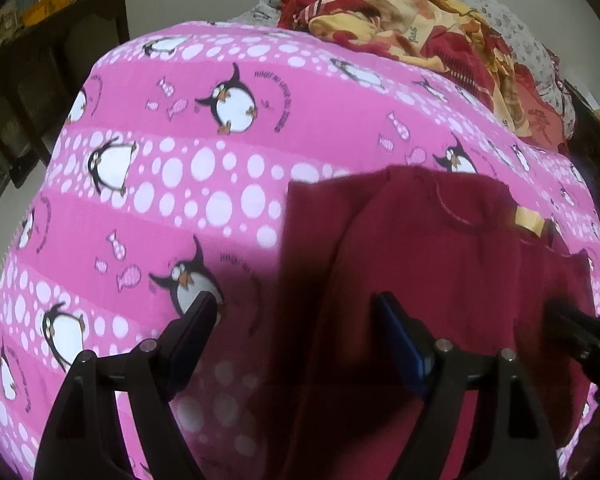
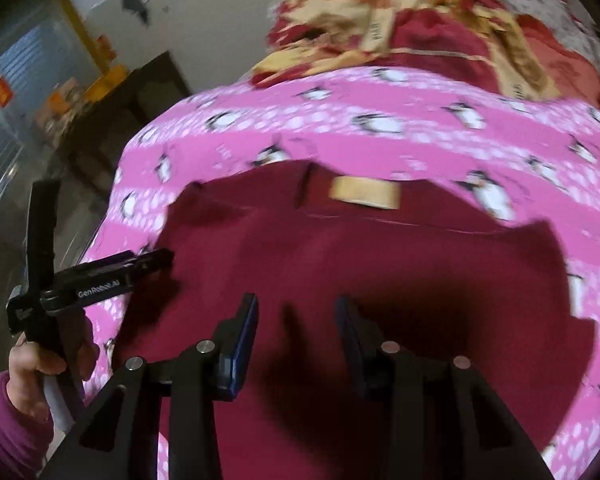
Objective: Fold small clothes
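The small maroon cotton shirt (image 2: 380,272) lay blurred on the pink penguin-print bedsheet (image 1: 228,208); left tongs (image 1: 296,312) gaped wide, right tongs (image 2: 298,320) narrower, both empty.

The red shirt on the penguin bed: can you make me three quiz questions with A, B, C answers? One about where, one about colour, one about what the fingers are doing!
1. Where does the dark red shirt lie?
A. on the pink penguin sheet
B. on the floor
C. on a chair

2. What colour is the shirt's neck label?
A. green
B. pale yellow
C. blue

3. What does the left gripper hold?
A. the shirt
B. a sock
C. nothing

Answers: 1 A, pink sheet shows all round it. 2 B, yellowish patch at the collar. 3 C, its fingers stand apart and empty.
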